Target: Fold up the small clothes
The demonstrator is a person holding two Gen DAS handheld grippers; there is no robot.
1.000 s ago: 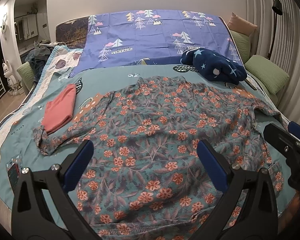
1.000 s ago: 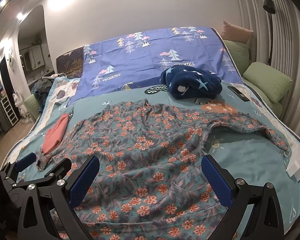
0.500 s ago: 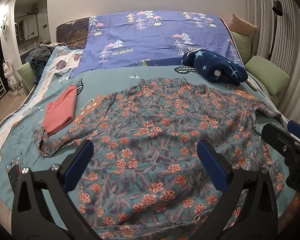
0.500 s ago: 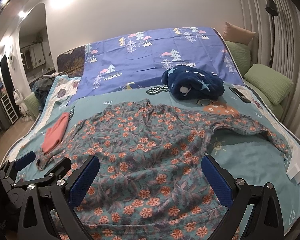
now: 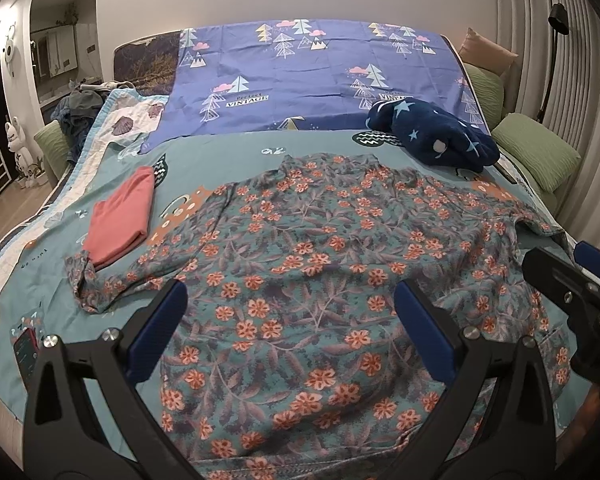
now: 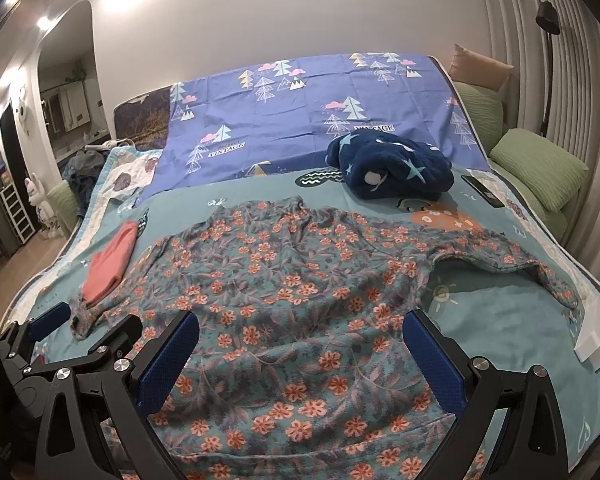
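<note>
At the far left of the left wrist view a dark phone-like device [image 5: 25,347] lies on the teal bedspread [image 5: 228,148]; the right wrist view hides that corner behind the left gripper [image 6: 86,330]. Right of it, a folded pink garment [image 5: 121,221] rests touching the bunched left sleeve of the floral shirt [image 5: 320,264], which is spread flat across the middle of the bed, sleeves out to both sides. The left gripper [image 5: 290,314] hangs over the shirt's near hem with its blue pads wide apart, holding nothing. In the right wrist view the right gripper [image 6: 300,344] sits likewise over the hem, fingers spread and empty. Only this view shows the right sleeve's full length, a dark remote [image 6: 482,191] beside the navy star-print blanket [image 6: 392,170], and a white object [image 6: 594,342] at the bed's right edge. The left wrist view shows the right gripper [image 5: 572,280] at its right border.

A purple tree-print sheet [image 5: 308,80] covers the bed's far end. Green pillows [image 5: 536,152] line the right, below a black lamp [image 5: 558,20] and ribbed wall. Upper left, a doorway opens onto wooden floor and a white figurine [image 5: 22,152].
</note>
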